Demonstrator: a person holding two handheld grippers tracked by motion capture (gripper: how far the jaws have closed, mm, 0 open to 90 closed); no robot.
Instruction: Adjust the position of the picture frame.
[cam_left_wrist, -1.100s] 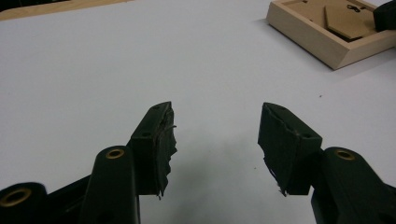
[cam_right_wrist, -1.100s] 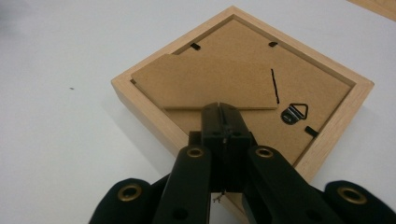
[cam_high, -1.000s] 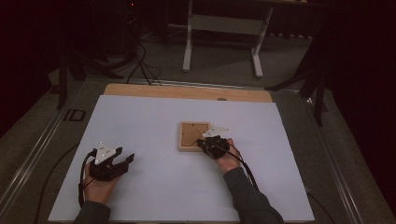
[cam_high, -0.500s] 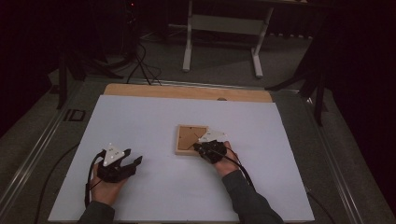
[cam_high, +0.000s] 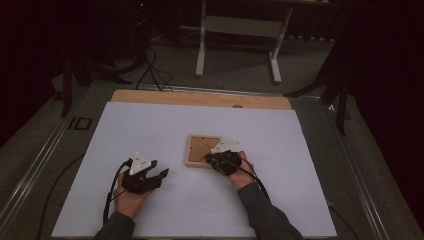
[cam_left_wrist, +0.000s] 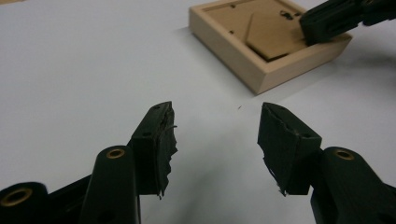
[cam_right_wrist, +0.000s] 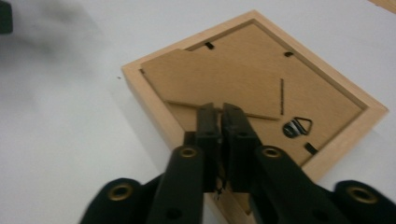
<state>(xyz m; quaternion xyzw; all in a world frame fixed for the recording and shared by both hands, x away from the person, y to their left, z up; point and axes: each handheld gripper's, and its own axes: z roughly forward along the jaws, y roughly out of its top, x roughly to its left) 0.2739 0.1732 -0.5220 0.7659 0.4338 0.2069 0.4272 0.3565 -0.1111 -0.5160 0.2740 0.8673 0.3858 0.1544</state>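
Two grippers were out on the white surface (cam_high: 150, 125) when we looked. Our right gripper (cam_high: 218, 159) sat over the near right corner of a small wooden picture frame (cam_high: 197, 150), which lay face down near the middle of the surface. In the right gripper view its jaws stood almost together, just a thin slit between them, right over the lower edge of the frame's fold-out stand (cam_right_wrist: 224, 84). They had just been opening a touch, and we couldn't make out anything pinched between them. A little metal hanger loop (cam_right_wrist: 297, 126) showed on the backing board just right of the jaws.

Our left gripper (cam_high: 159, 169) was near the frame's left side but apart from it, jaws spread wide with nothing but bare surface between them. From the left gripper view the frame (cam_left_wrist: 233, 46) lay up ahead, with the right gripper (cam_left_wrist: 322, 21) resting on its far corner.
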